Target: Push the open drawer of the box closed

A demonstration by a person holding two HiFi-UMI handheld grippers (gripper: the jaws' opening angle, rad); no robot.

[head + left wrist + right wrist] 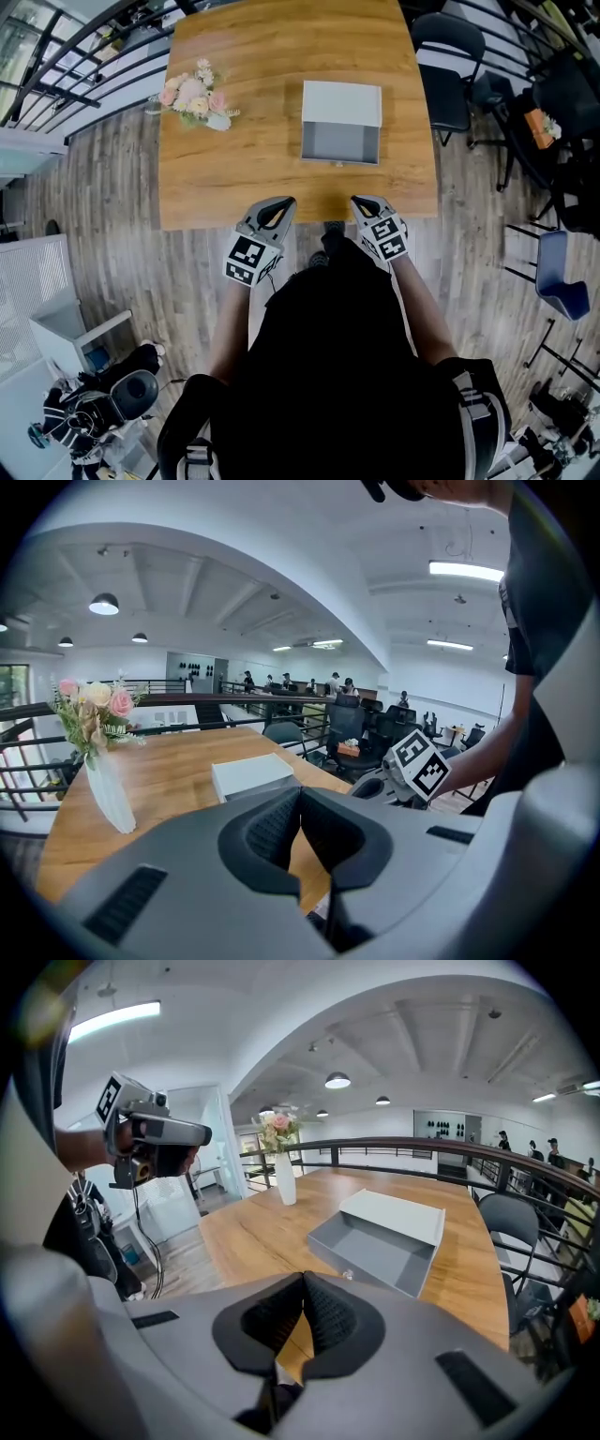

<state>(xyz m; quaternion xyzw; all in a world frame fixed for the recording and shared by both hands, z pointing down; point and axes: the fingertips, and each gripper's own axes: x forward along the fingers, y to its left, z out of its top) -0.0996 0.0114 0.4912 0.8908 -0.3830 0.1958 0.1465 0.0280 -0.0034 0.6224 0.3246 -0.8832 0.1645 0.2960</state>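
Observation:
A white box (342, 101) lies on the wooden table (244, 159), its grey drawer (340, 143) pulled out toward me and empty. A small knob shows on the drawer front (349, 1275). In the right gripper view the box (398, 1214) lies ahead with the drawer (375, 1249) open. My left gripper (277, 203) hovers at the table's near edge, shut with nothing in it. My right gripper (363, 202) hovers beside it, also shut and empty, a short way in front of the drawer. In the left gripper view the box (251, 773) sits beyond the closed pads.
A vase of pink and white flowers (195, 99) stands on the table's left part. Black chairs (448, 66) stand to the right of the table, and a blue chair (562, 281) further right. A railing (66, 66) runs along the left.

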